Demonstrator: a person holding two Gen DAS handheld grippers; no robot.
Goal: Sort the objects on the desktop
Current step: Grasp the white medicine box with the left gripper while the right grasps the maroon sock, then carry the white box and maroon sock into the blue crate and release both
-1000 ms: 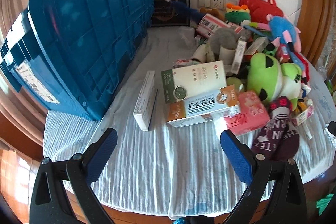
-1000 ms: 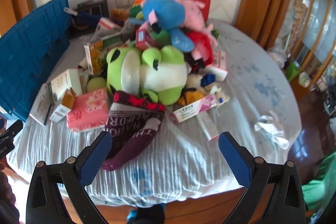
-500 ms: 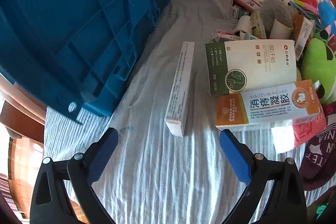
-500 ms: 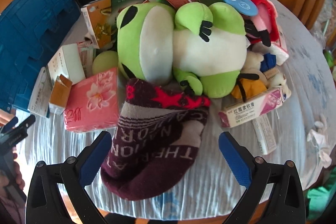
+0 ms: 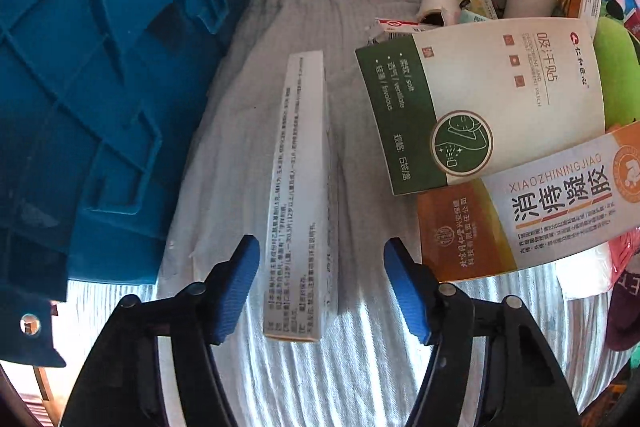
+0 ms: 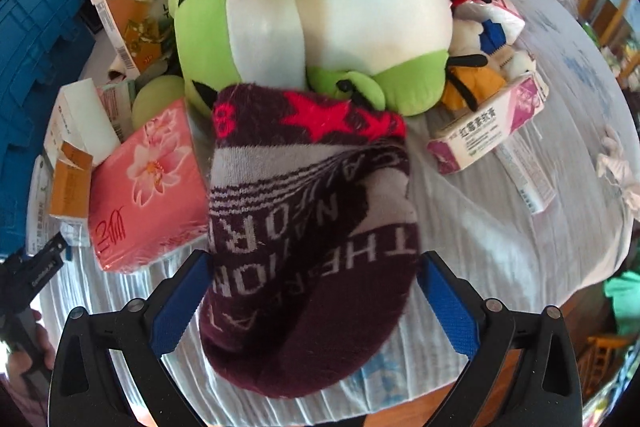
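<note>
A long white box (image 5: 301,187) lies on the striped cloth beside the blue crate (image 5: 100,75). My left gripper (image 5: 322,287) is open, its blue pads on either side of the box's near end, not touching. A green-and-white box (image 5: 480,99) and an orange-and-white box (image 5: 532,211) lie to the right. In the right wrist view a maroon sock (image 6: 308,247) with red stars lies in front of a green frog plush (image 6: 312,11). My right gripper (image 6: 314,301) is open with its pads flanking the sock's toe end.
A pink tissue pack (image 6: 148,183) lies left of the sock, a pink-and-white box (image 6: 488,131) to its right. More boxes, a paper roll (image 5: 436,3) and plush toys are piled behind. The table edge runs close below both grippers.
Both grippers have moved forward and down. The left one has narrowed around the white box's end; the right one now straddles the sock.
</note>
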